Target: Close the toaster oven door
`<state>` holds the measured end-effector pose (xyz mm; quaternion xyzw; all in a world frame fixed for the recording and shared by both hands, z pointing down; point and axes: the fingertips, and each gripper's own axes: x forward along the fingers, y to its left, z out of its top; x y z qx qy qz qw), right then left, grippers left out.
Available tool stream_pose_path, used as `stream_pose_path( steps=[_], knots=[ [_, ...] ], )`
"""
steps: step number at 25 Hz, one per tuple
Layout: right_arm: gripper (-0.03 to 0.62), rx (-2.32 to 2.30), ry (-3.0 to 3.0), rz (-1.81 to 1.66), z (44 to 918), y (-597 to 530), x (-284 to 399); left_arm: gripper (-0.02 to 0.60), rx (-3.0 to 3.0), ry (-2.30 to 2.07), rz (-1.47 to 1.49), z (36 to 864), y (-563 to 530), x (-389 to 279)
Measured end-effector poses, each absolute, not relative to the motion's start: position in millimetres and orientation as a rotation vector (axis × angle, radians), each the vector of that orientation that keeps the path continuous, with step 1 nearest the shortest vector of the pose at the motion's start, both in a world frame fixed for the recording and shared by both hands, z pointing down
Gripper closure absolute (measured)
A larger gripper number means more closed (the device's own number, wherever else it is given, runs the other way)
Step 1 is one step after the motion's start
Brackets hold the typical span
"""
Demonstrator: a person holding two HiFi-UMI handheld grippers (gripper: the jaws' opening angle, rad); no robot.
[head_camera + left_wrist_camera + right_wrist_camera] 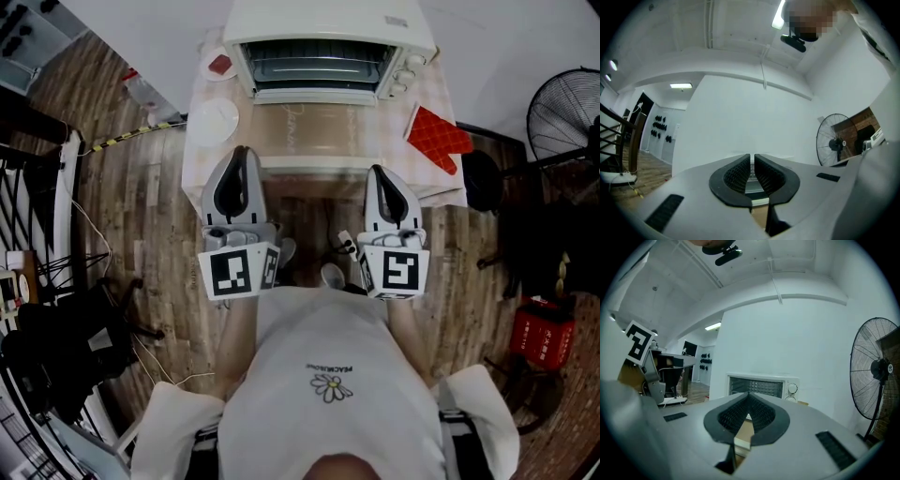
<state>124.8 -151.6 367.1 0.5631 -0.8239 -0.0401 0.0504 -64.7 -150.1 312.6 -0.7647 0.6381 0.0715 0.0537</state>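
In the head view the toaster oven sits top centre, at the back of the table. Its door lies flat on the table in front of it. A plate lies left of the door, and a small dish sits behind the plate, beside the oven. An oven mitt lies right of the door. The left gripper and right gripper sit side by side mid-frame at the table's near edge. A fan stands at the right edge, off the table.
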Motion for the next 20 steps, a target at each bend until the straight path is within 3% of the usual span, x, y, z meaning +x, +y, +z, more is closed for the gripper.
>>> stream_pose_path(
  steps=[3,13,20],
  knots=[
    [0.585,1.703,-2.523,-0.127,366.7,-149.9,121.4,0.561,-2.343,1.953,0.269,310.8,-150.0,-67.1],
    [0.585,1.719,-2.512,-0.094,372.1,-145.5,124.6,0.466,-2.447,1.948,0.355,319.0,-148.5,-64.8],
    [0.585,1.712,-2.513,-0.092,372.9,-138.8,123.3,0.413,-2.559,2.026,0.615,332.1,-146.9,-78.9]
  ],
)
